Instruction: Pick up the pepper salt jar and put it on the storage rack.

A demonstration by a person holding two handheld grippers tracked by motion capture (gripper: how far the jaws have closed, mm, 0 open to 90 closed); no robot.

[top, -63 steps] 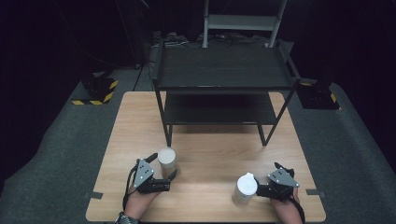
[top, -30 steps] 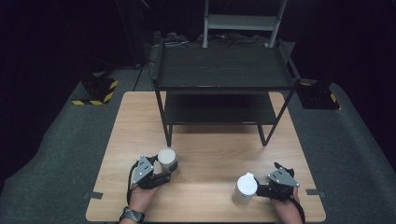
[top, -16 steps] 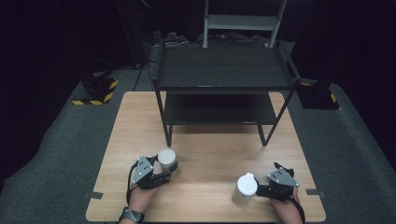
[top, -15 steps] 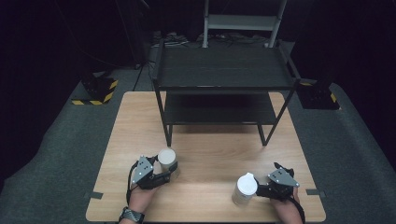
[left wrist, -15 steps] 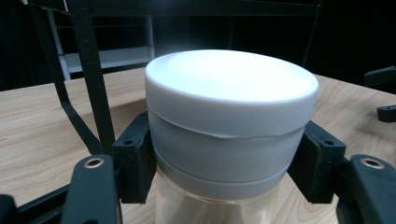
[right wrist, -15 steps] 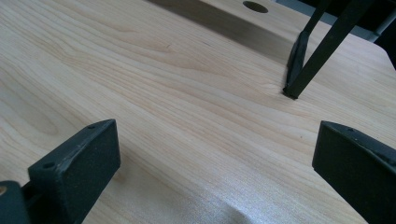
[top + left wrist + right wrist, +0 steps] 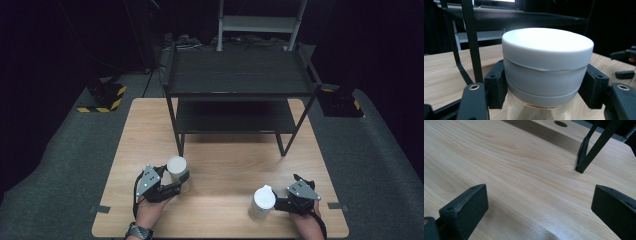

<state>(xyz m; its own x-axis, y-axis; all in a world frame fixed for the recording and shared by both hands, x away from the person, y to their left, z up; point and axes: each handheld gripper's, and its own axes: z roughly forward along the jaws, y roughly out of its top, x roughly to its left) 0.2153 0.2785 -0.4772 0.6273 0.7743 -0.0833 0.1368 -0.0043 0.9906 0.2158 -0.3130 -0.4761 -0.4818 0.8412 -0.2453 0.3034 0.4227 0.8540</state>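
left gripper (image 7: 176,184) clenching jar (image 7: 177,169) at table's (image 7: 225,165) 7 o'clock | right gripper (image 7: 282,202) gaping, bottle (image 7: 262,202) at 5 o'clock | risk: smooth lid (image 7: 547,46) slipping from pads, jar tipping

Dark room, grey carpet (image 7: 60,150), black shelf (image 7: 240,75)

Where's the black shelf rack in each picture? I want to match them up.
High view: black shelf rack, top centre, on the table's far half.
Left gripper view: its leg at left, shelf across the top.
Right gripper view: its foot, upper right.
Shared landmark: the wooden table.
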